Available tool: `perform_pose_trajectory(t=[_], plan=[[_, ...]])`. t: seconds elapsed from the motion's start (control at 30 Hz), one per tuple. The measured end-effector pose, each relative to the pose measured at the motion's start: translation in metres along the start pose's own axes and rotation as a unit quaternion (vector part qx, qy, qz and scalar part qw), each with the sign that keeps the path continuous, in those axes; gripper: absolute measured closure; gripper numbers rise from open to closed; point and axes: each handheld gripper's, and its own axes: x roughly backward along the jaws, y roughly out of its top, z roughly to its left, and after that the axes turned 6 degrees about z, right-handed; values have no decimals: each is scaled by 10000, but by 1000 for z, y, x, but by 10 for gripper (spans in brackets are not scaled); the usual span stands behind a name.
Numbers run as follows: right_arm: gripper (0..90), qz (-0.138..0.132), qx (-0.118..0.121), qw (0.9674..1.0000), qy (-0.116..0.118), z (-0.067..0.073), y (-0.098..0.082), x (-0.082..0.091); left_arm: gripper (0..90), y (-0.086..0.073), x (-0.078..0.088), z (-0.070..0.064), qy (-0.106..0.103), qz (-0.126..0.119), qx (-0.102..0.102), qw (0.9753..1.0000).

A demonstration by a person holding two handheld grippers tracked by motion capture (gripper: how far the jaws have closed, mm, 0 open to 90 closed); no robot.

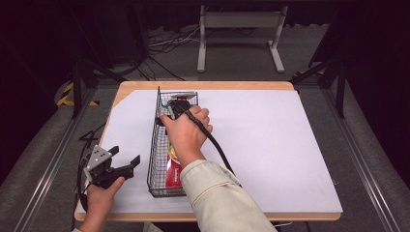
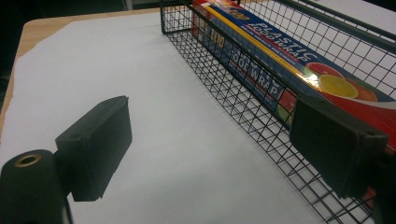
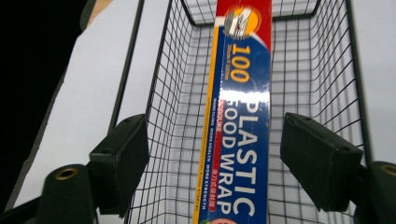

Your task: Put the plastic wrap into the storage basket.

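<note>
Seen from the high view, a black wire basket [image 1: 155,145] stands lengthwise on the white sheet [image 1: 270,140] covering the table, left of centre, with a plastic food wrap box [image 1: 173,170] lying along its floor. The right gripper [image 1: 175,107] reaches over the far half of the basket, but the hand hides its jaws here. The left gripper [image 1: 126,155] hangs near the table's left front corner, jaws spread and empty, just beside the basket.

In the left gripper view, the left gripper's own jaws stand wide apart over bare sheet, with the basket's mesh wall [image 2: 243,98] and the box [image 2: 280,65] beyond it.

In the right gripper view, the right gripper's jaws are spread on either side of the box [image 3: 243,116], not touching it. The box is probably light, stiff cardboard with a glossy, somewhat slippery skin; pinching across its narrow width near mid-length should keep it level.
</note>
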Motion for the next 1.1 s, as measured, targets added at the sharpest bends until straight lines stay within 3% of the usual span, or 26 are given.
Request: perform_pose_trajectory(t=[0.4,0.47,0.63,0.7,0.87,1.07,1.1], plan=[[216,-157,315,9994,43,-10,6,30,138,0,1,2,23,-8,31,10000],[220,-199,476,9987,41,-13,7,34,139,0,0,2,20,-14,43,10000],[230,-387,1209,9919,-32,-26,8,41,139,1,0,1,17,-5,9,10000],[230,-458,1333,9900,-30,-33,8,45,139,2,-1,1,2,-5,7,10000],[229,-547,1382,9889,84,-50,9,58,139,2,-2,0,-14,5,4,10000],[221,-760,1843,9797,212,-87,8,83,139,2,-1,2,7,-11,23,10000],[221,-760,1843,9797,212,-87,8,83,139,2,-1,3,3,8,23,10000]])
